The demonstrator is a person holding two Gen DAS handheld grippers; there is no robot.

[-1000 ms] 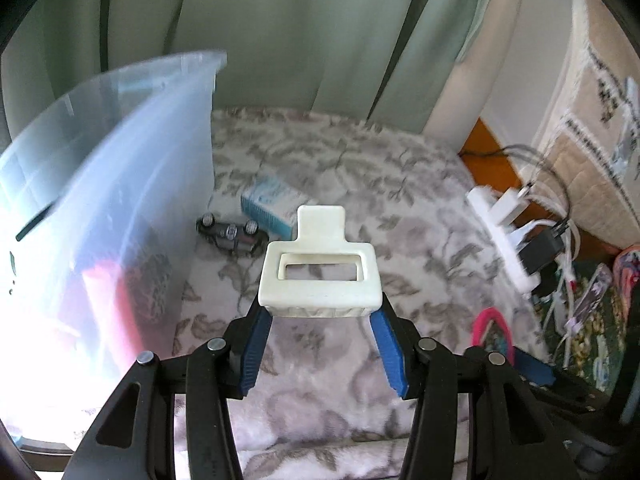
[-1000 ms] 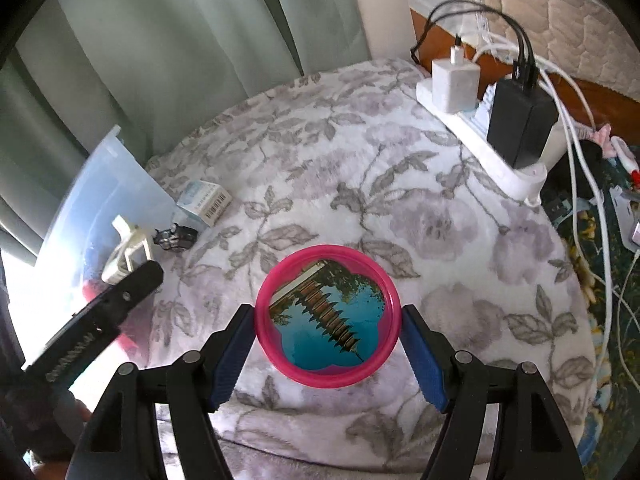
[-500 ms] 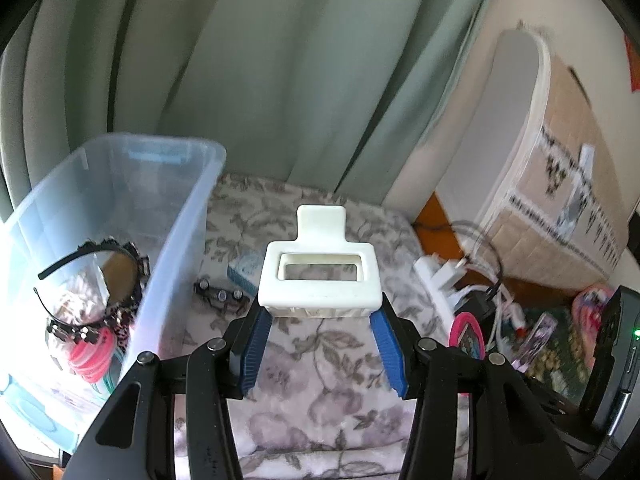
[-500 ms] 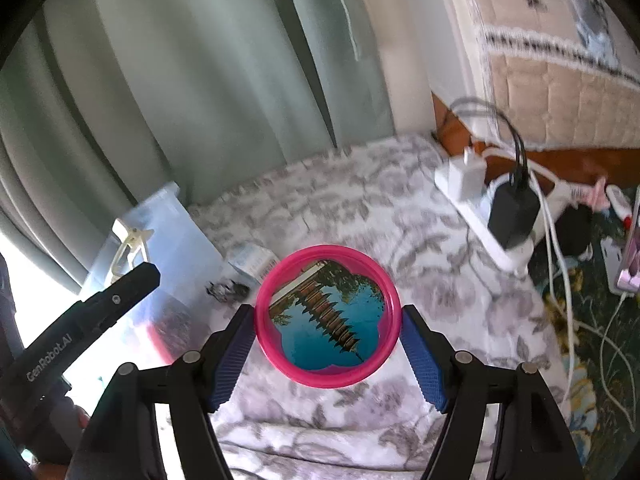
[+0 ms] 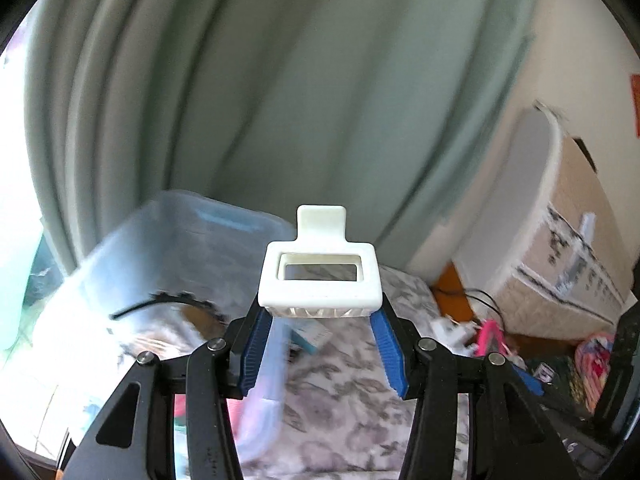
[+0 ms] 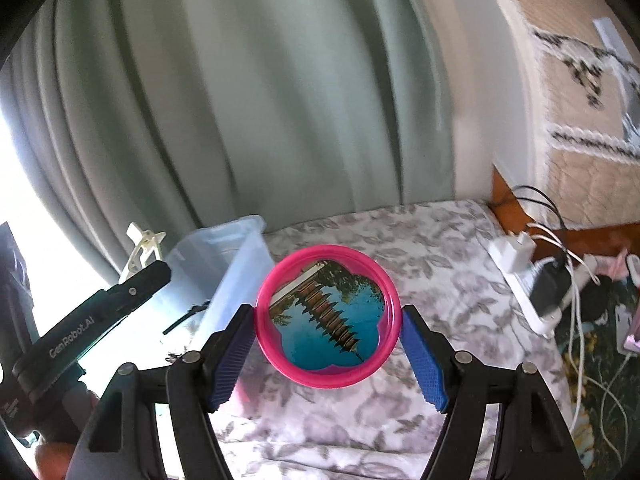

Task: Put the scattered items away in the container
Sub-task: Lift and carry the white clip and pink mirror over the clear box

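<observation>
**Two items in hand, bin part filled**

Your left hand-held gripper is clamped on the white clip, raised near the clear bin. Your right hand-held gripper grips the pink round mirror above the floral bed. A black headband already lies in the bin. Both held items still need dropping in, and a small blue box remains on the bed.

Left gripper side, right wrist view: "GenRobot.AI" in pale letters
Small blue box label: too blurred to read
Elsewhere: no legible text
</observation>
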